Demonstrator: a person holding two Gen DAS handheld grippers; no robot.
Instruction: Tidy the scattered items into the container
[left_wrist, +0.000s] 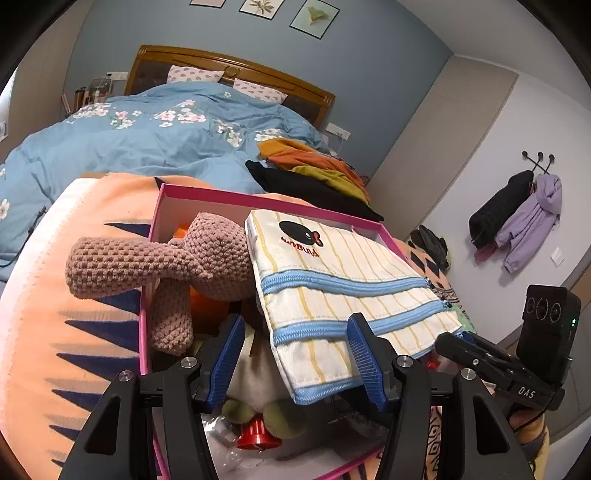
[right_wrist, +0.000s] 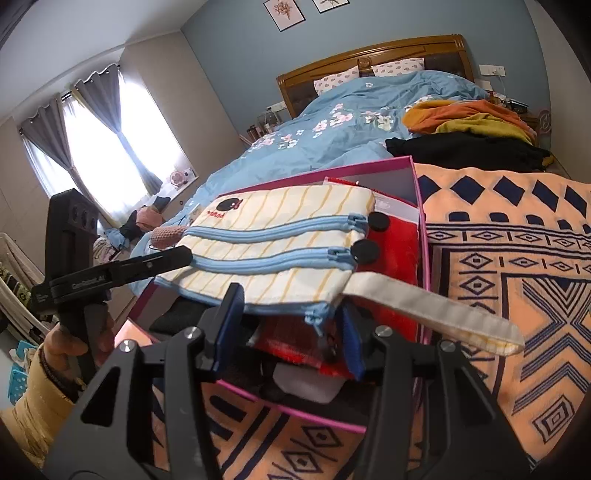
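Pouch (left_wrist: 343, 291) lies flat atop the heaped pink box (left_wrist: 192, 192), long axis crosswise between my two hands; left gripper (left_wrist: 295, 363) and right gripper (right_wrist: 288, 332) both stand open at its near edge, pads clear

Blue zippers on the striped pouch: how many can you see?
3. Two zippers run across the striped pouch's face; a third edges its near side. Others may be hidden.

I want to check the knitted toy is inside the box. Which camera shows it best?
The left wrist view: the knitted toy fills the box's left side, one limb draped over the rim. The right wrist view shows only a small pink bit behind the striped pouch.
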